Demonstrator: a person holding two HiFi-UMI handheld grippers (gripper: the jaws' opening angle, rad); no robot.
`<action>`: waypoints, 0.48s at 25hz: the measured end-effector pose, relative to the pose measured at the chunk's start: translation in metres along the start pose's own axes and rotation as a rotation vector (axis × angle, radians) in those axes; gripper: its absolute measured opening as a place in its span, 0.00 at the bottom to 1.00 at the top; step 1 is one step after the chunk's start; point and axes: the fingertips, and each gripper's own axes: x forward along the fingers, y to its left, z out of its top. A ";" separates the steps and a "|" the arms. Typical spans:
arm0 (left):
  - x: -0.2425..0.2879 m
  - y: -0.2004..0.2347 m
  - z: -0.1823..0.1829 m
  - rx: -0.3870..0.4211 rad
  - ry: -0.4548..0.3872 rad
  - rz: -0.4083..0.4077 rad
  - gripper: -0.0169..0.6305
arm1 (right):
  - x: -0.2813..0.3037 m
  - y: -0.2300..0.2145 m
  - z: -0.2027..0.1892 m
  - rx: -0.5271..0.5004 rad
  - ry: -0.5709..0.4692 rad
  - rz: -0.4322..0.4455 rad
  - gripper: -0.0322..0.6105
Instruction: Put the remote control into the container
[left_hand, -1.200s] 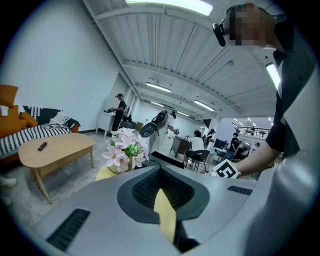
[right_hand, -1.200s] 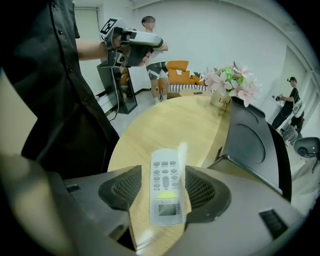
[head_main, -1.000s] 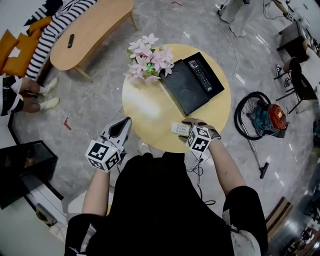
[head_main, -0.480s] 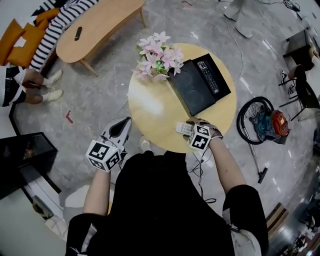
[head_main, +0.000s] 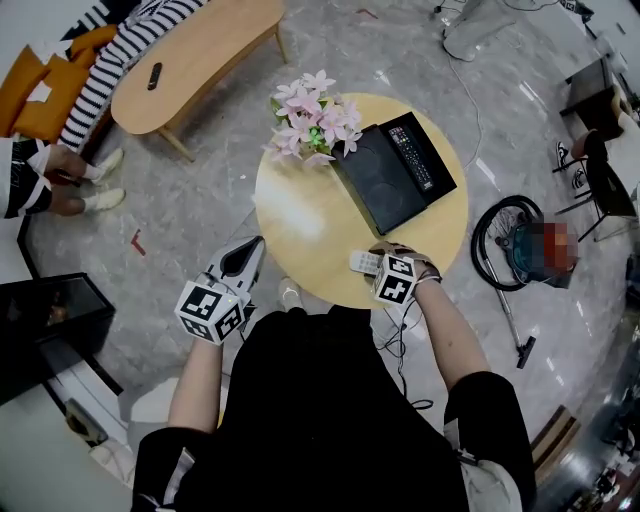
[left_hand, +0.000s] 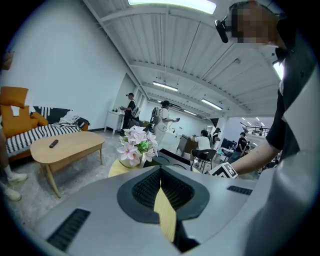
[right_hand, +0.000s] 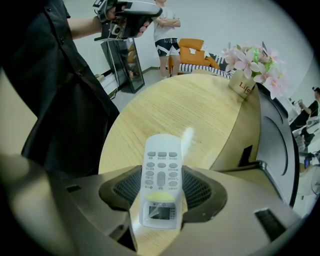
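Observation:
A white remote control (right_hand: 161, 180) with grey buttons and a small screen sits between the jaws of my right gripper (right_hand: 160, 192), which is shut on it. In the head view this remote control (head_main: 363, 262) is at the near edge of the round wooden table (head_main: 310, 230), just ahead of the right gripper (head_main: 378, 262). The container, a black open tray (head_main: 385, 178), lies on the table's far right with a black remote (head_main: 409, 158) inside. My left gripper (head_main: 240, 262) hangs off the table's left side, shut and empty; its jaws (left_hand: 161, 200) meet.
A pot of pink flowers (head_main: 312, 115) stands at the table's far edge beside the tray. A long wooden bench (head_main: 185, 60) with a small dark remote lies far left. A vacuum cleaner and hose (head_main: 520, 245) sit on the floor right of the table.
The right gripper with the white remote stays at the table's near edge, shifted only slightly. The left gripper has barely moved.

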 end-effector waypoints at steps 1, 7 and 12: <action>0.000 -0.001 0.001 0.003 0.000 -0.003 0.04 | 0.001 0.003 0.000 -0.002 -0.006 0.001 0.46; 0.001 -0.005 0.001 0.014 0.000 -0.013 0.04 | -0.011 0.009 0.020 0.031 -0.096 -0.005 0.45; 0.009 -0.014 0.003 0.026 0.001 -0.038 0.04 | -0.038 0.000 0.040 0.014 -0.151 -0.052 0.45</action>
